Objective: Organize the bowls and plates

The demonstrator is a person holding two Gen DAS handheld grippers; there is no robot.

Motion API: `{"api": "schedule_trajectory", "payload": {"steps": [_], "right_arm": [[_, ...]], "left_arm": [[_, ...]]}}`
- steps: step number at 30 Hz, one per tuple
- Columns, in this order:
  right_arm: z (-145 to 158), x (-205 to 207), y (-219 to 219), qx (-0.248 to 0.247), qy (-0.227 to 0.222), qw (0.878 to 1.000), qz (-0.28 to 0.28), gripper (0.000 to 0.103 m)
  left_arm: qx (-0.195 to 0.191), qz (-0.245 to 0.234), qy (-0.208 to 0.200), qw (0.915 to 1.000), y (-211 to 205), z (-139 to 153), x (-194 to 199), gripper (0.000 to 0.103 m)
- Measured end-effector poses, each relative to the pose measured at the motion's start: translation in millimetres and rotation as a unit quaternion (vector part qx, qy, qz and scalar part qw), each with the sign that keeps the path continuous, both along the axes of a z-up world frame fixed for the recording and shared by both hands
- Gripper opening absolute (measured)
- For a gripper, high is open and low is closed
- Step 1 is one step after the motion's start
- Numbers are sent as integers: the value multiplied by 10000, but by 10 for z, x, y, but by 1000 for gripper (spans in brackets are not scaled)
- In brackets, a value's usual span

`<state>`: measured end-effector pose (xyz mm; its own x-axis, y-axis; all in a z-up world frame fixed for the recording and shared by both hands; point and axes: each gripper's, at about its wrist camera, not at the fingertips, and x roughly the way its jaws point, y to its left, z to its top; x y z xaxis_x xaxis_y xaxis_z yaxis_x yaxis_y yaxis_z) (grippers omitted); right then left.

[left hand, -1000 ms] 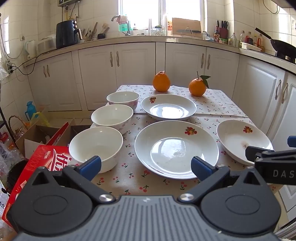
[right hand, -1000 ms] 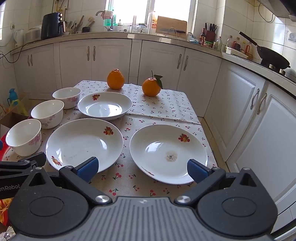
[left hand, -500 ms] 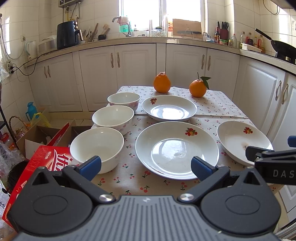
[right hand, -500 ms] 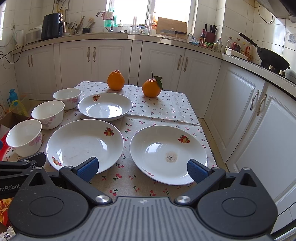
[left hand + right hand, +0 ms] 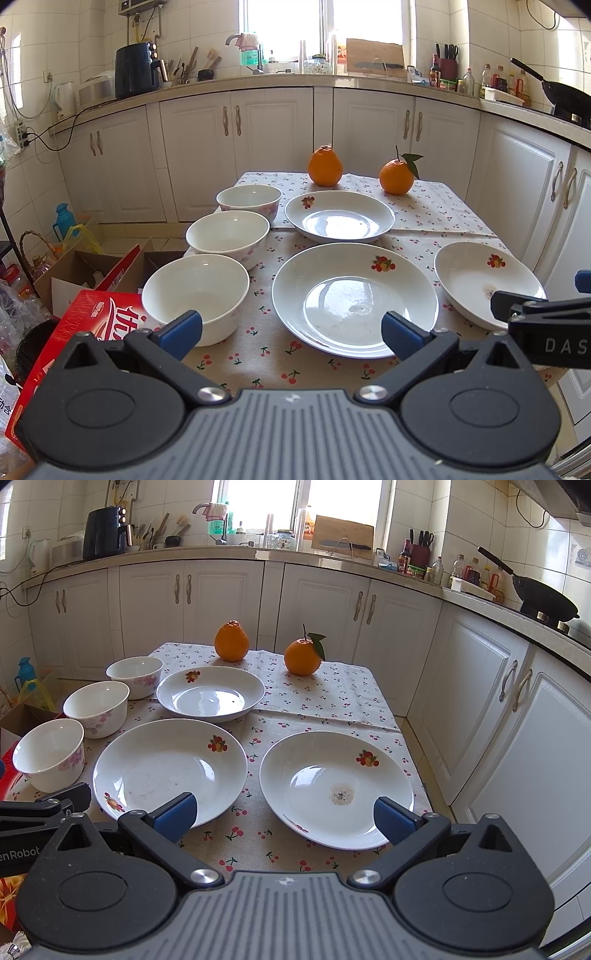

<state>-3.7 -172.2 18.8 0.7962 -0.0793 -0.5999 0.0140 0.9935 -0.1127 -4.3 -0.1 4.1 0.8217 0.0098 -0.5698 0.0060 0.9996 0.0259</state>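
Observation:
Three white bowls stand in a row down the table's left side: a near bowl (image 5: 195, 295), a middle bowl (image 5: 228, 236) and a far bowl (image 5: 248, 198). Three white plates with fruit prints lie on the cherry-print cloth: a centre plate (image 5: 354, 297), a far plate (image 5: 340, 216) and a right plate (image 5: 336, 788). My left gripper (image 5: 291, 328) is open, held above the table's near edge in front of the centre plate. My right gripper (image 5: 284, 814) is open too, low over the near edge, between the centre plate (image 5: 170, 768) and the right plate. Neither holds anything.
Two oranges (image 5: 325, 166) (image 5: 397, 176) sit at the table's far end. White cabinets (image 5: 491, 709) run close along the right and back. A red carton (image 5: 74, 332) and open cardboard boxes (image 5: 74, 269) stand on the floor to the left.
Both views have drifted slightly, so the dishes sit a touch lower in frame. Nothing on the table has moved, and both grippers stay open.

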Motion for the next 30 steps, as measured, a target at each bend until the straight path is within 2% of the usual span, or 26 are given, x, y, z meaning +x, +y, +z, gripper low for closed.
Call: {"api": "schedule_trajectory", "payload": {"steps": [30], "right_arm": [[-14, 6, 4, 1, 1, 10000, 4, 103]], "left_arm": [[5, 39, 7, 10000, 20, 19, -7, 102]]}}
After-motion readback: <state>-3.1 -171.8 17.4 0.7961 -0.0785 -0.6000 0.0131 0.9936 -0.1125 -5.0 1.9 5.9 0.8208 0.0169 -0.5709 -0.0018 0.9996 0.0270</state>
